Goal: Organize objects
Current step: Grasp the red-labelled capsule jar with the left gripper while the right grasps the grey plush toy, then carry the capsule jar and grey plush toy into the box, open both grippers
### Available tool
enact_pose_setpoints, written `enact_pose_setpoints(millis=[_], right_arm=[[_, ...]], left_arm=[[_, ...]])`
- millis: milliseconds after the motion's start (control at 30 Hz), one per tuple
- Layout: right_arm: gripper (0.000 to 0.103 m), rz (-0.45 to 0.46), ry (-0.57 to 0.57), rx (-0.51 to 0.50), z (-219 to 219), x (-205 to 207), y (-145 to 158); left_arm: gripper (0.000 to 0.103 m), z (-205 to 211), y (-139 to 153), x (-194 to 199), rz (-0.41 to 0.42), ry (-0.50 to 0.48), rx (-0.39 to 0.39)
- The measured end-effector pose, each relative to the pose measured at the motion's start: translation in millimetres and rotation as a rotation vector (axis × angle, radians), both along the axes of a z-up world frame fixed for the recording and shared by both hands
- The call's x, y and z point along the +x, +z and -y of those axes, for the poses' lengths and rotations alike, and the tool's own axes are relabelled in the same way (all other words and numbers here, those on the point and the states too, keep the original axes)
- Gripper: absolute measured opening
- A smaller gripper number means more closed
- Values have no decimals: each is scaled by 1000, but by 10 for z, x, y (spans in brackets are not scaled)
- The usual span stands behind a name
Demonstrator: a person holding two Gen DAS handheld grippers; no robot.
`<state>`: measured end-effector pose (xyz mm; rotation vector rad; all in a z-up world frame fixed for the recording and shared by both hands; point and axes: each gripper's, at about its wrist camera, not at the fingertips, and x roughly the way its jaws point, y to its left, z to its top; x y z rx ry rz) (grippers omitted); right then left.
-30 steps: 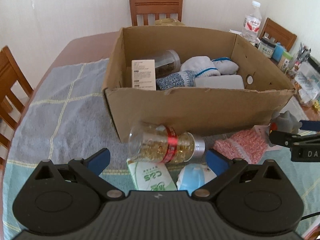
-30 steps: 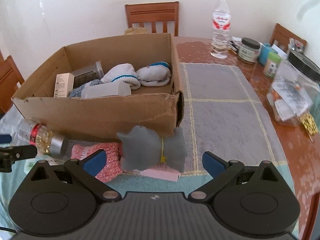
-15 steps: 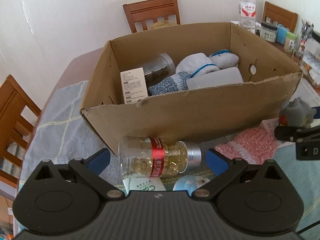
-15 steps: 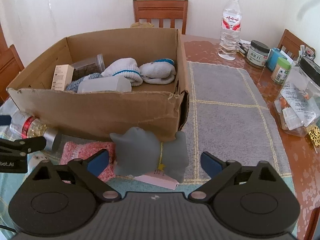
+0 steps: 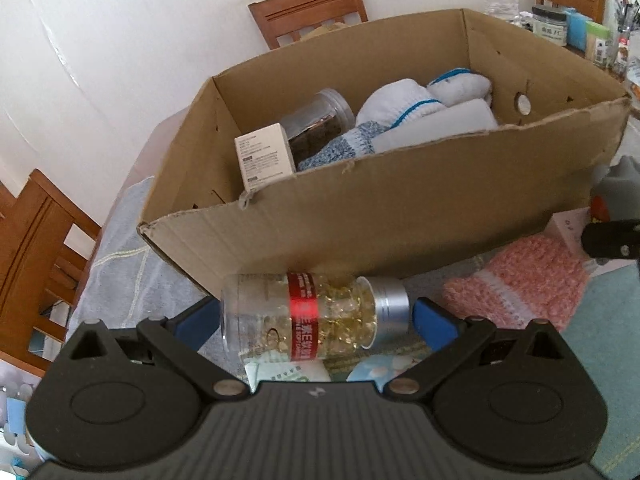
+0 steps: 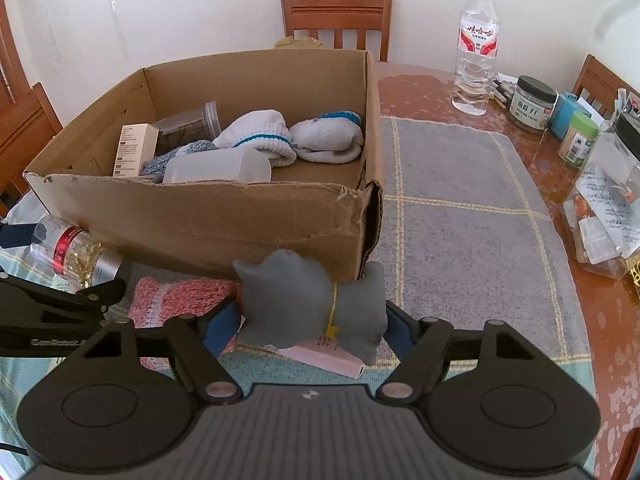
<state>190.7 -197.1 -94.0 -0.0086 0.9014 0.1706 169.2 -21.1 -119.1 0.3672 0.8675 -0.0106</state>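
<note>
A clear bottle of yellow capsules (image 5: pixel 320 316) with a red label and silver cap lies on its side in front of the cardboard box (image 5: pixel 400 216). My left gripper (image 5: pixel 316 312) is open, one blue pad at each end of the bottle. A grey sock bundle (image 6: pixel 300 304) tied with a yellow band rests on a pink packet (image 6: pixel 328 354). The jaws of my right gripper (image 6: pixel 310 326) are closing, and both pads touch the bundle's sides. A pink knitted sock (image 6: pixel 176 300) lies between the two grippers. The box holds white socks, a jar, a small carton and a frosted container.
A green tissue pack (image 5: pixel 288 374) lies under the bottle. A water bottle (image 6: pixel 476 48), small jars (image 6: pixel 532 102) and a clear container (image 6: pixel 600 200) crowd the table's right edge. A grey placemat (image 6: pixel 460 208) lies right of the box. Wooden chairs (image 6: pixel 336 16) stand around.
My left gripper has come forward and rolled, so the bottle now lies between its pads. The right jaws have narrowed from wide apart onto the grey bundle.
</note>
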Motion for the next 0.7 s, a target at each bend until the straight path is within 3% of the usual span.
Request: enact_pose_setpoints(millis=[400,600,700], right_arm=[[80,-16,-6,19,13,43,-9],[80,-24,-3,11,3,58,-27],[79,-27,7,2,-13,59,-23]], left_arm=[[99,108,-36,57,0,5,37],[93,98,-39,51,-11,10,34],[93,50,-15,58,-29,-11,-3]])
